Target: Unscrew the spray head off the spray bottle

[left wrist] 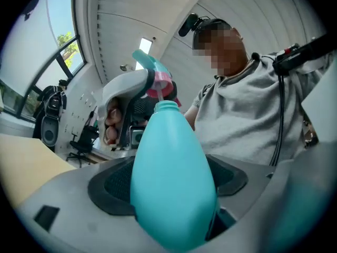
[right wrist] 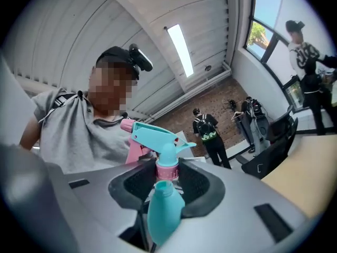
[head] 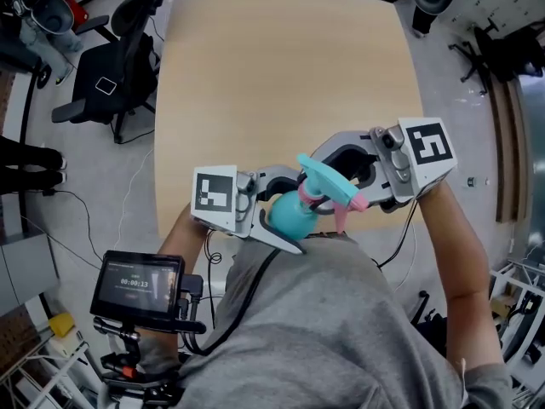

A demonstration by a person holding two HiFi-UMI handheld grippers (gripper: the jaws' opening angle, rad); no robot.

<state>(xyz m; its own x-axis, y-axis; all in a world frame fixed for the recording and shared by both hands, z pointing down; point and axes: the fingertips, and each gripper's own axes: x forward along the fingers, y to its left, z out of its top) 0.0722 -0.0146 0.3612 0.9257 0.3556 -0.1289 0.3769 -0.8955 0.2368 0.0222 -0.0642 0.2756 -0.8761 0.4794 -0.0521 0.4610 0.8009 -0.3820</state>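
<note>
Teal plastic spray bottle is clamped in the left gripper, held near the chest. The right gripper pinches the teal-and-pink spray head at its collar. The neck appears free. Recommend a straight lift along the bottle's axis.

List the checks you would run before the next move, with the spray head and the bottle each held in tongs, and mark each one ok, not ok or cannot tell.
1. Grip of left tongs on bottle: ok, pads press both sides of its body.
2. Grip of right tongs on head: ok, shut on the pink collar.
3. Gap between collar and neck: ok, the neck stands open below the collar.
4. Whether tube is out of the bottle: cannot tell; a thin tube seems to reach the neck.
5. Room on table for the parts: ok, its top looks bare.
</note>
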